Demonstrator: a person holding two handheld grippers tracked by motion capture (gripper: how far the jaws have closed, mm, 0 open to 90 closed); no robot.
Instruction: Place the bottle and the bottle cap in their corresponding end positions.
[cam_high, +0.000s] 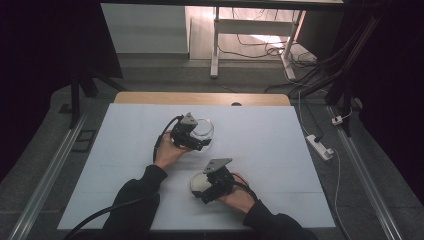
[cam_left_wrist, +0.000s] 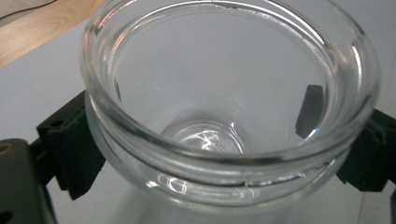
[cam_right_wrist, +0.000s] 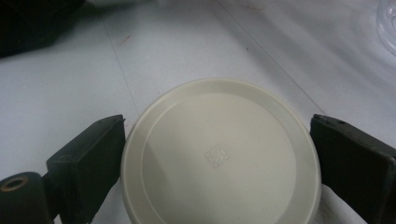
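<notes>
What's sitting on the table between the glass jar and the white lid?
Nothing: in the high view, only bare white table separates the glass jar, gripped by the left gripper, from the white lid between the right gripper's jaws.

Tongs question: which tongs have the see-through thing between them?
The left tongs, farther up the table: they flank the clear glass jar. The right tongs flank a cream lid.

- The left gripper (cam_high: 202, 137) sat far-left of centre, its black jaws clamped against a clear glass jar (cam_left_wrist: 224, 112).
- The right gripper (cam_high: 202, 186) sat nearer, jaws closed around a round cream plastic lid (cam_right_wrist: 219, 154).
</notes>
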